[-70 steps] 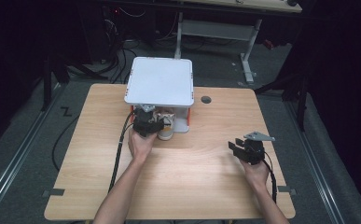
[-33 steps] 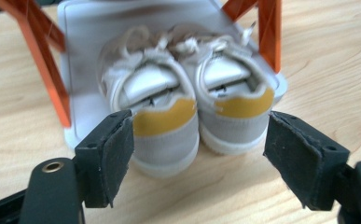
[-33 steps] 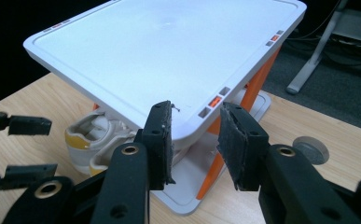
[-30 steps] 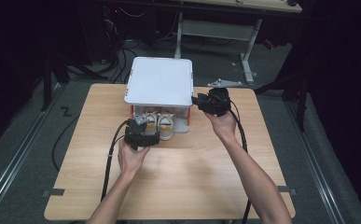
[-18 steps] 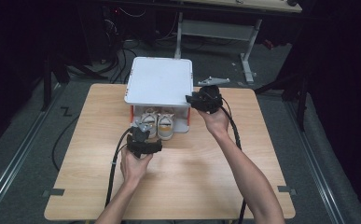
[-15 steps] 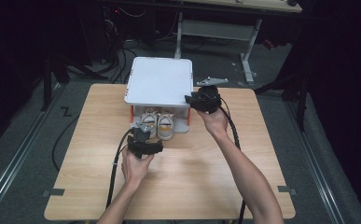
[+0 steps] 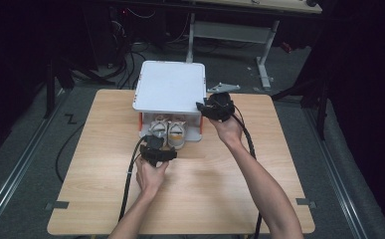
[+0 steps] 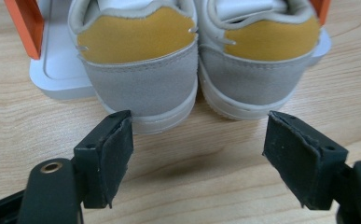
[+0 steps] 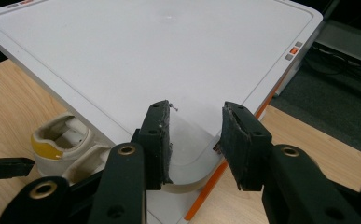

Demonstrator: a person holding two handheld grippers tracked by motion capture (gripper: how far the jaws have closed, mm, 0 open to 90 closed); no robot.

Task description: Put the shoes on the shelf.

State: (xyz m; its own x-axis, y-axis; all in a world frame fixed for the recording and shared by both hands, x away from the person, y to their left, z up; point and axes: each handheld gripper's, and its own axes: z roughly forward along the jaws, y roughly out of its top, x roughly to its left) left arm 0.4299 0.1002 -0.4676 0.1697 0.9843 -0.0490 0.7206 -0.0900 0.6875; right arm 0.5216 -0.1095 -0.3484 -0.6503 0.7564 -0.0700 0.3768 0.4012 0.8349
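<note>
Shoes [image 7: 169, 132], a grey pair with yellow heel patches, stand side by side on the lower white shelf of a small rack [image 7: 170, 87] at the far middle of the wooden table [image 7: 90, 164], their heels poking out toward the person from under the rack's flat white top. In the left gripper view the two heels [image 8: 194, 70] touch each other, and the soles overhang the shelf edge onto the wood, with orange uprights [image 8: 26, 25] of the rack flanking them. The left gripper [image 7: 156, 152] sits on the table just in front of the heels, its jaws spread wide with nothing between them, the pads near the soles but apart from them. The right gripper [image 7: 215, 107] is at the rack's near right corner; in the right gripper view its jaws stand part-way apart over the rounded corner of the white top [image 9: 192, 154] and have just been opening a little, with that corner lying between the pads, and whether they press on it cannot be told. A black cable [image 7: 128, 184] trails from the left gripper toward the table's near edge.
</note>
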